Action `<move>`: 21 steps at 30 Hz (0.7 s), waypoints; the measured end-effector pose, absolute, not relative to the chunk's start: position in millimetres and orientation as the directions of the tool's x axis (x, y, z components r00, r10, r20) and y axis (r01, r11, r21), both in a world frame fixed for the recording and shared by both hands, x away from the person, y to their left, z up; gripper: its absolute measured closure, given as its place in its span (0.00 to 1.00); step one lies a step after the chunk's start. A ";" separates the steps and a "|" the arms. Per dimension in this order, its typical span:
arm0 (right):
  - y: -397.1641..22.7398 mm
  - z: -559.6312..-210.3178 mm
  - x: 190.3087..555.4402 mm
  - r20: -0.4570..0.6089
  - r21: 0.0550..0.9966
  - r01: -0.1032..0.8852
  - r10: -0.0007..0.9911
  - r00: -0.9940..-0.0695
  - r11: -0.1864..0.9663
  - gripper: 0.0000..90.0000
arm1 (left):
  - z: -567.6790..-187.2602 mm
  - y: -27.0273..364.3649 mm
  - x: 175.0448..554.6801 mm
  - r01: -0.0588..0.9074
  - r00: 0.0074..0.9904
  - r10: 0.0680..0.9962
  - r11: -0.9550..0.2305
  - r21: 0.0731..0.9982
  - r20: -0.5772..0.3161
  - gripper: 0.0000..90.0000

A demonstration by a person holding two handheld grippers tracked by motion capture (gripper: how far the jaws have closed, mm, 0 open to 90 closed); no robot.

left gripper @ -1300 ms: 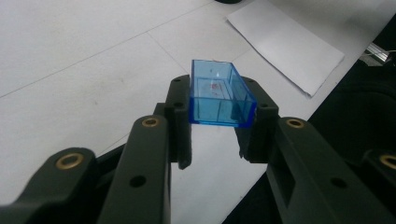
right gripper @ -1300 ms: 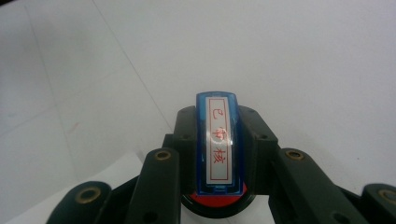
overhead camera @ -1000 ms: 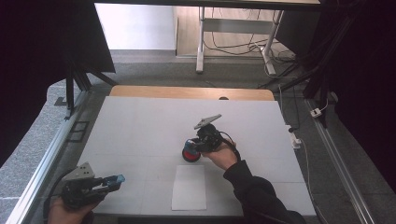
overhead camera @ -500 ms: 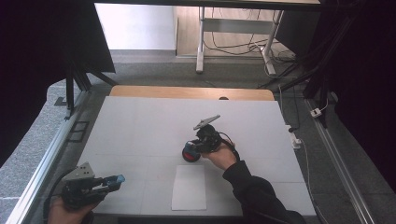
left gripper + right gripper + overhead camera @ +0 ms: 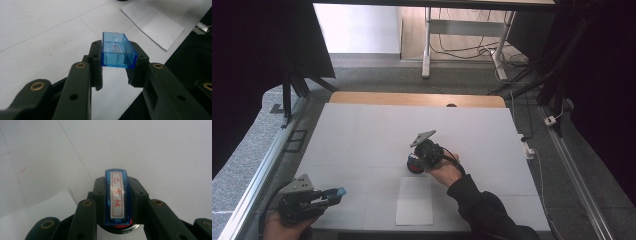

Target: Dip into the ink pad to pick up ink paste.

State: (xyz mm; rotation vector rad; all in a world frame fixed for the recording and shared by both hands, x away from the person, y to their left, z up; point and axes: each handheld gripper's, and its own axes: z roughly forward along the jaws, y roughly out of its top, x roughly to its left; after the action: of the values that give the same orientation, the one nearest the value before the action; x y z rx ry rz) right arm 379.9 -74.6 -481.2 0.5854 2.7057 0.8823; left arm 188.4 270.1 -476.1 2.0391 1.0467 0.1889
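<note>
- While the right gripper [image 5: 117,202] has its jaws clamped on a blue stamp [image 5: 117,196], the stamp's white face with red characters inside a red frame looks up at that gripper's camera; a red part and a metal rim show beneath the stamp's near end.
- Seen from the high view, the right gripper [image 5: 424,152] sits above the middle of the white worktop [image 5: 362,130], with a red part at its lower left end and the grey three-cornered plate on top; the person's right hand [image 5: 443,170] holds it from behind, a dark sleeve [image 5: 484,210] running down to the bottom edge.
- Just below and to the left of that gripper, a white sheet of paper [image 5: 414,201] lies flat on the worktop near its front edge; the right gripper view catches a corner of it at bottom left.
- Held by the left gripper [image 5: 117,62], jaws clamped on its two sides, is a clear blue rectangular cap [image 5: 117,51], open side upward.
- From above, the left gripper [image 5: 319,197] is at the front left corner of the worktop, the blue cap [image 5: 336,192] at its tip pointing right, well apart from the stamp; the left hand [image 5: 282,225] grips it at the bottom edge.
- Beyond the far edge of the white surface, a strip of wood [image 5: 412,99] shows.
</note>
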 end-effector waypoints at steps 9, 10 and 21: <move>-83.0 -482.8 389.2 0.003 0.627 0.361 0.461 -0.887 0.690 0.80 | -476.1 270.1 188.6 0.612 0.644 0.734 -0.322 0.722 -0.218 0.76; -84.3 -483.0 390.4 0.017 0.630 0.369 0.463 -0.886 0.684 0.80 | -476.1 270.1 188.7 0.612 0.644 0.734 -0.323 0.722 -0.218 0.76; -95.8 -487.1 402.0 0.148 0.652 0.453 0.484 -0.863 0.608 0.80 | -476.2 269.9 188.9 0.613 0.643 0.734 -0.324 0.720 -0.217 0.76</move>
State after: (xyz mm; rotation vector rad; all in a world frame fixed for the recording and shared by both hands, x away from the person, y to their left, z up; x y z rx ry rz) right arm 402.0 -95.8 -487.1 0.8094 2.7787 1.1073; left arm 188.9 269.9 -476.2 2.0440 1.0484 0.1872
